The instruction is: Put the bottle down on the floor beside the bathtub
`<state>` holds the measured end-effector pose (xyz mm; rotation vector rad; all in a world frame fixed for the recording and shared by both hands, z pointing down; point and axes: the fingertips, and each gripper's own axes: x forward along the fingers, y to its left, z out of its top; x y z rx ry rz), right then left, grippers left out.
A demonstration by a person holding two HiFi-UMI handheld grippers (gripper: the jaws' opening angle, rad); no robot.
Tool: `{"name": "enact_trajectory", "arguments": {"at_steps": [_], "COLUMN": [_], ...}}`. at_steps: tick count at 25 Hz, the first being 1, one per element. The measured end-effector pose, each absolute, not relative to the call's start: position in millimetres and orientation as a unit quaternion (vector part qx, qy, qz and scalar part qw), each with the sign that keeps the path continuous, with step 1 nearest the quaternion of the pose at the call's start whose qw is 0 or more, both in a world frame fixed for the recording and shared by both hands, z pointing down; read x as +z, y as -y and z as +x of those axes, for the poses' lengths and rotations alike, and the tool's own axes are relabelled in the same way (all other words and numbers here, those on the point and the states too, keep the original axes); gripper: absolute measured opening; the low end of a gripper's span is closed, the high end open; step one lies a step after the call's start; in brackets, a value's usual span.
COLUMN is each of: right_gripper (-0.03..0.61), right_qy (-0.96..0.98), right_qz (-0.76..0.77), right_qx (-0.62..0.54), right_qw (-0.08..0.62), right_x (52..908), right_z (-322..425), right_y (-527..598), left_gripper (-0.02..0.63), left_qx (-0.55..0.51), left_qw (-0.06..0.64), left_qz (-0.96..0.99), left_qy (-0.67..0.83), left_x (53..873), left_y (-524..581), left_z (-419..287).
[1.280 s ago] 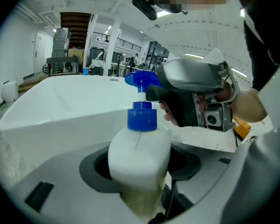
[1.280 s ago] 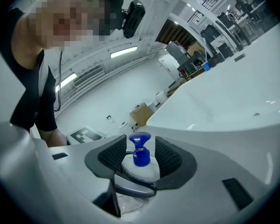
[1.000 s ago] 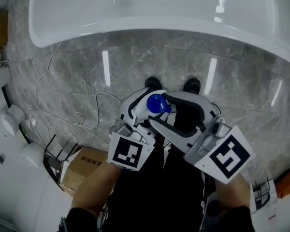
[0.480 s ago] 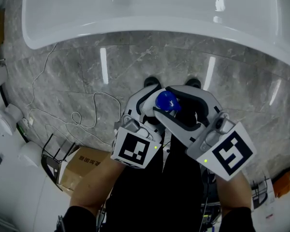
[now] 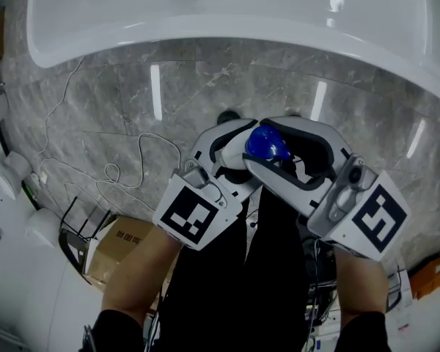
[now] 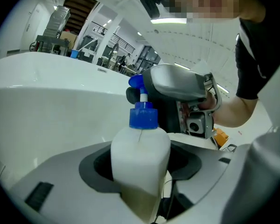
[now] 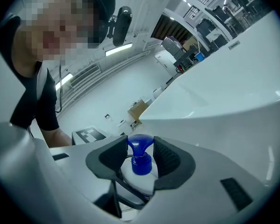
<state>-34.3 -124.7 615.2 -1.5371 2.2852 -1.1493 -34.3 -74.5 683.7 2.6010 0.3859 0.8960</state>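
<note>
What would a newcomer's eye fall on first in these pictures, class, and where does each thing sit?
A white bottle with a bright blue spray top stands out at the middle, clamped by its body in the left hand-held gripper. The right hand-held gripper has just been closing its jaws, and that top seems to fill the gap between them. Beyond them a big white bathtub curves above the grey marble floor.

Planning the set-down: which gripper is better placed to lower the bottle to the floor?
Probably the left gripper: its jaws clamp the bottle's white body. The right gripper's jaws have just been closing around only the blue spray head; contact there is unclear.
</note>
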Motion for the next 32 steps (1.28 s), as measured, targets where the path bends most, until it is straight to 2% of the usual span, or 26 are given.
{"name": "enact_trajectory", "arguments": {"at_steps": [5, 10, 15, 23, 28, 32], "right_gripper": [0.186, 0.186, 0.184, 0.183, 0.149, 0.085], "right_qy": [-0.759, -0.747, -0.727, -0.665, -0.641, -0.616], "right_qz": [-0.503, -0.520, -0.551, -0.604, -0.618, -0.631], "right_qx": [-0.399, -0.402, -0.407, -0.437, -0.455, -0.470], "right_qw": [0.110, 0.098, 0.057, 0.038, -0.026, -0.017], "right_x": [615, 634, 660, 731, 779, 803], "right_z": [-29, -28, -13, 28, 28, 34], "right_y": [113, 102, 85, 62, 50, 44], "left_gripper": [0.299, 0.313, 0.316, 0.316, 0.293, 0.273], "left_qx": [0.298, 0.309, 0.319, 0.324, 0.312, 0.314], "left_qw": [0.172, 0.180, 0.232, 0.237, 0.252, 0.258], "left_qz": [0.932, 0.928, 0.918, 0.914, 0.914, 0.911], "left_qy": [-0.114, -0.102, -0.051, -0.056, -0.068, -0.074], "left_x": [682, 698, 712, 723, 723, 726], "left_y": [84, 80, 90, 99, 100, 98], "left_z": [-33, -41, -59, -61, -61, -62]}}
